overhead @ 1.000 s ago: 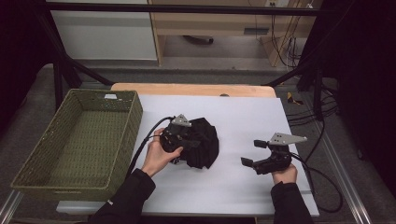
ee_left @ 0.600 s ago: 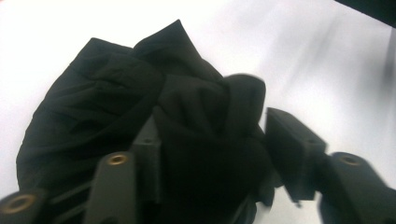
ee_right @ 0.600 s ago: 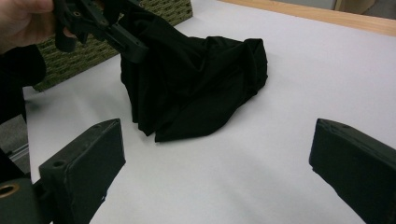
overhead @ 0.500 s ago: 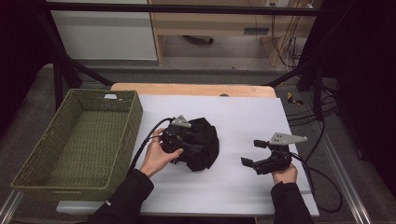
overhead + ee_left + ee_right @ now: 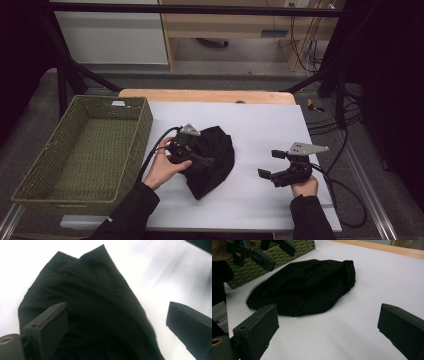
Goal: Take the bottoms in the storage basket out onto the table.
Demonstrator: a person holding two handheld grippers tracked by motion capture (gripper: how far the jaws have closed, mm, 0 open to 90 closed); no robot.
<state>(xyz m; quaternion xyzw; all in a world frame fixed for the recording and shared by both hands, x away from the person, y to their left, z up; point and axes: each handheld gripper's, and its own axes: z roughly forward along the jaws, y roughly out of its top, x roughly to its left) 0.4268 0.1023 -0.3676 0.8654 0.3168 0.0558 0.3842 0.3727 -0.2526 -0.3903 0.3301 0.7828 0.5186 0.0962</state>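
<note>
Under my left gripper (image 5: 199,161) lies the cloth (image 5: 215,159) on the table (image 5: 260,125) (basket (image 5: 85,150) left of it, right gripper (image 5: 274,165) well apart to its right).

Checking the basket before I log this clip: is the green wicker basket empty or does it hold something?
Empty. The high view shows the green wicker basket with a bare woven floor; the black cloth lies outside it on the white table.

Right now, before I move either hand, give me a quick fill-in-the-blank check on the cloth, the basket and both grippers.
1. The black cloth lies bunched on the ____ table sheet.
2. The left gripper hangs over the cloth with its jaws ____, having just been opening.
3. The green wicker basket holds ____.
4. The right gripper sits apart from the cloth, jaws ____.

Missing words: white; open; nothing; open
</note>
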